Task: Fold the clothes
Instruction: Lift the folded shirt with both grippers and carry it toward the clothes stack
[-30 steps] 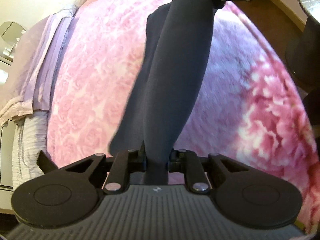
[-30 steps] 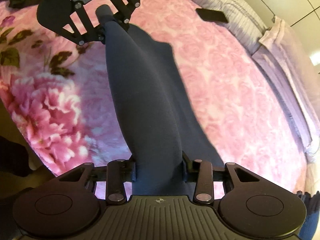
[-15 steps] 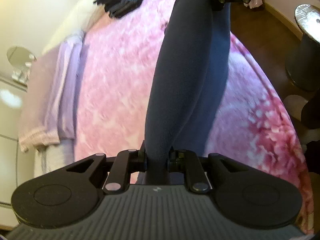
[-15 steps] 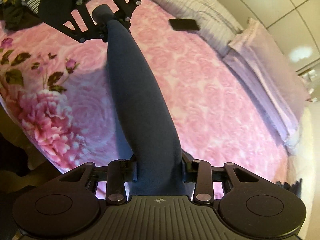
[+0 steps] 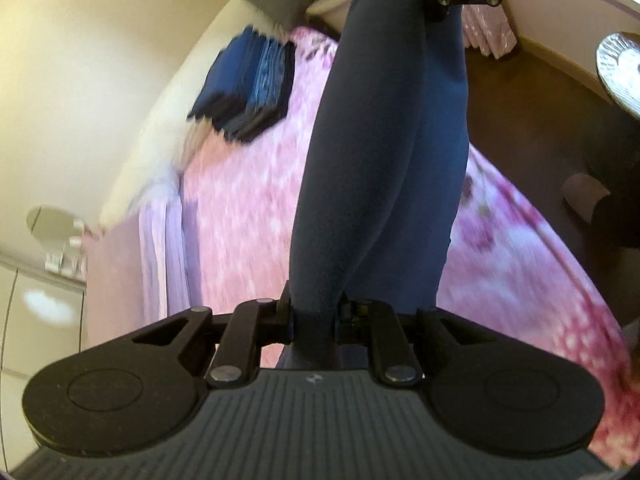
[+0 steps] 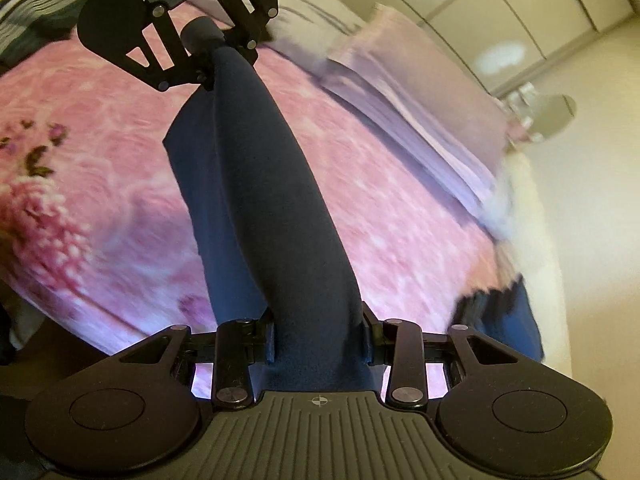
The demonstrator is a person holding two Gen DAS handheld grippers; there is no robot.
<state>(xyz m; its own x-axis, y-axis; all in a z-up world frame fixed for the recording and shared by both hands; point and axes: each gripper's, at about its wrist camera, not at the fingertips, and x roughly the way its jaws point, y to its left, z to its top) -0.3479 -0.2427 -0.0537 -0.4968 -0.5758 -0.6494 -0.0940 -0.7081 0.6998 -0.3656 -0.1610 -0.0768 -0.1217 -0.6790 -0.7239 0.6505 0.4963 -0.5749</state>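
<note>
A dark navy garment hangs stretched between two hand-held grippers above a bed with a pink rose-patterned blanket. The left gripper is clamped on one bunched end of the cloth, its jaws nearly together; the right gripper is clamped on the other end, its jaws standing wider around a thicker wad of fabric. Each gripper shows at the far end of the cloth in the other's view.

A stack of folded blue and dark clothes sits on the blanket beyond the garment, near the bed's far edge, which suggests part of the pile is already done. This piece appears mid-fold: it is doubled over lengthwise and carried clear of the blanket, not yet laid down, so setting it down and finishing its fold seem to remain.

The garment looks soft, matte and heavy, sagging in a long rolled band with a loose flap hanging beneath. Lilac bedding lies beside the blanket.
</note>
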